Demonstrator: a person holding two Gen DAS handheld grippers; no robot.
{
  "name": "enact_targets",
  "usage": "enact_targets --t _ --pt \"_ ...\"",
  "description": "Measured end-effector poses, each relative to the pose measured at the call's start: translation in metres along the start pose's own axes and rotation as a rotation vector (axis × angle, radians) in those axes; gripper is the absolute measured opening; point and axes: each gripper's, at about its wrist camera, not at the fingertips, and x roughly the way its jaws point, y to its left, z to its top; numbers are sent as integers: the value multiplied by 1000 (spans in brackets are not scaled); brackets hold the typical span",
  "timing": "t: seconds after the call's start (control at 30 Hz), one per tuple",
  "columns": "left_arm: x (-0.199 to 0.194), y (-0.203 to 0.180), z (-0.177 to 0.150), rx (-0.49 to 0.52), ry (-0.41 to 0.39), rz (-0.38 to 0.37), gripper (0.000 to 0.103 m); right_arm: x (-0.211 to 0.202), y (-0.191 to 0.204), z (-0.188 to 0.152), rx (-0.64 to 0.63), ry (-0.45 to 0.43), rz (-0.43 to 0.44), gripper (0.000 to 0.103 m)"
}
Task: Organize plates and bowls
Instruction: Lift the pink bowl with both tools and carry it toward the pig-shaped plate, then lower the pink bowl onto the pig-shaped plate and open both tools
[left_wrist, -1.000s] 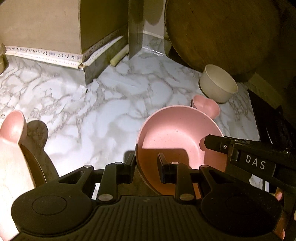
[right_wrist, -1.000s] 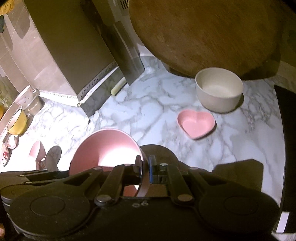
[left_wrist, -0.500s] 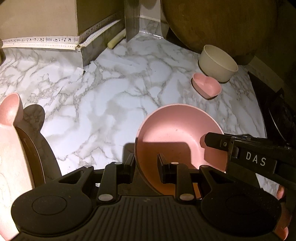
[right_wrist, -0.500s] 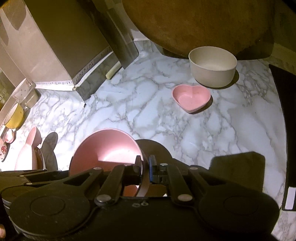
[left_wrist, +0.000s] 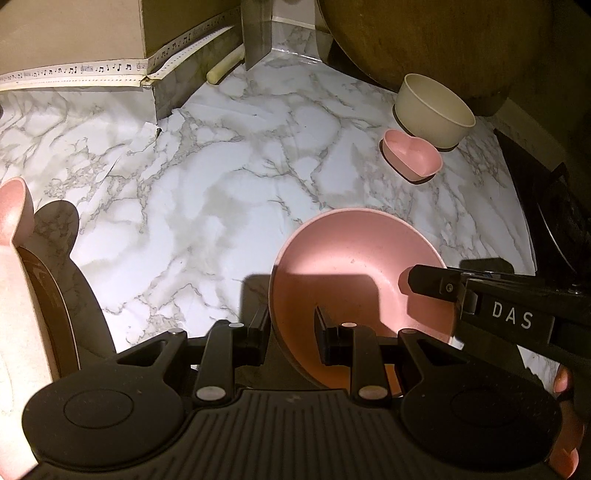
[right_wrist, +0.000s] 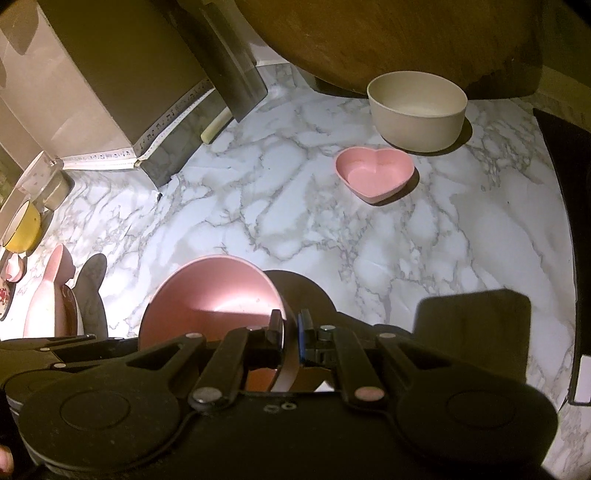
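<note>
r gripper (right_wrist: 290, 338) clamps pink bowl (right_wrist: 210, 295) rim; l gripper (left_wrist: 291, 328) wide apart, straddling rim.

the countertop (right_wrist: 424, 258) has a smooth white marble look with grey veins and a soft sheen; at 10 o'clock its thin skin looks torn and lifted like stuck-on film. the pink bowl (right_wrist: 210, 295) at 6 o'clock looks like matt plastic, faintly speckled inside. the heart-shaped dish (right_wrist: 375, 173) at 1 o'clock has the same matt pink finish, and the cream bowl (right_wrist: 417, 110) beyond it is matt and smooth. the round board (right_wrist: 388, 37) at 12 o'clock is brown wood with visible grain. the right gripper (right_wrist: 291, 334) and left gripper (left_wrist: 291, 326) are matt black plastic with small bright metal pins. a yellow cup (right_wrist: 22, 229) at 9 o'clock looks glossy.
</note>
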Motion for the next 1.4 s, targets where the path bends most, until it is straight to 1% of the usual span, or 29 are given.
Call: enact_targets --t 0.2,0.33,0.47,0.73,0.8,0.83,0.93,0.97,1.13,1.2,1.27,1.33,1.4 --pt "0 2 0 -7 -7 -2 25 1 0 1 4 6 3 7" --pt "-2 2 1 -13 -14 -8 25 0 0 1 -2 3 1 11" --pt "-5 2 1 2 -23 6 25 -3 1 2 -9 -4 0 14" --pt "-14 1 0 26 -47 11 25 -15 2 3 -27 -28 3 18" --pt "-16 2 1 24 -53 18 30 -19 3 3 -32 -37 8 20" --pt "-18 2 1 22 -56 24 34 -21 3 3 -34 -41 10 20" --pt "-23 3 2 24 -78 34 52 -26 3 4 -33 -50 18 22" --pt "-26 3 2 27 -91 40 53 -27 3 4 -35 -53 20 22" --pt "-37 1 5 47 -132 40 54 -35 4 4 -43 -70 24 26" --pt "-43 0 7 56 -154 40 54 -39 5 5 -52 -83 22 29" --pt "-48 -2 9 60 -177 41 63 -43 6 7 -57 -97 23 33" --pt "-53 -2 12 61 -206 41 67 -45 5 9 -58 -103 23 36" --pt "-57 -2 15 64 -226 39 69 -47 3 12 -55 -105 30 40"
